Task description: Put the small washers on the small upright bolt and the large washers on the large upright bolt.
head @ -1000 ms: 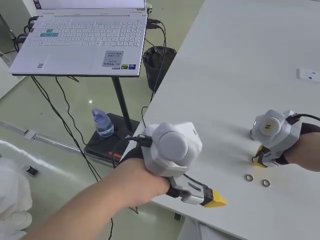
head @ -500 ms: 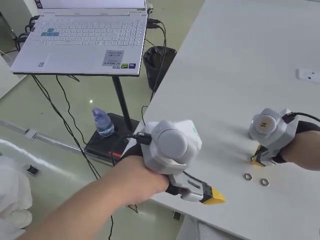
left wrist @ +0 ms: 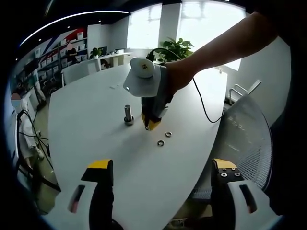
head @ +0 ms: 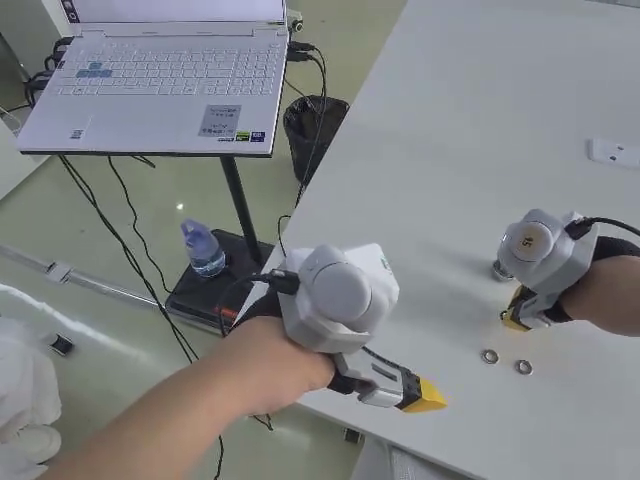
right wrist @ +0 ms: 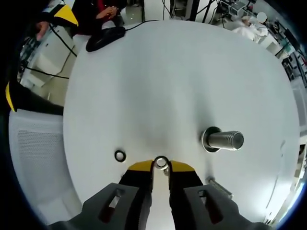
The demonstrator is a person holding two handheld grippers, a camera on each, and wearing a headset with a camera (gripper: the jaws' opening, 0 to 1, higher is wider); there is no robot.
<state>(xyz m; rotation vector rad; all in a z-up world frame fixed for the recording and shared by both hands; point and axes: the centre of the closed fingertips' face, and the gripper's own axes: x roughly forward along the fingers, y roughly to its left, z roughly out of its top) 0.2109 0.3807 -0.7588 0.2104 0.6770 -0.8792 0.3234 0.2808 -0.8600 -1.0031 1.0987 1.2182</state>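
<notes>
Looking along the right gripper (right wrist: 161, 168), a washer (right wrist: 161, 162) is seen pinched between its nearly closed yellow tips, down at the white table (right wrist: 158, 72). A large upright bolt (right wrist: 222, 140) is found near them, and a second washer (right wrist: 120, 155) is seen lying flat on the other side. The left gripper (left wrist: 162, 165) is held spread wide at the table's edge, well apart from the bolt.

Open laptop (head: 160, 85) on stand (head: 238, 205), black bin (head: 318, 125), water bottle (head: 203, 248), white table (head: 450, 120)
</notes>
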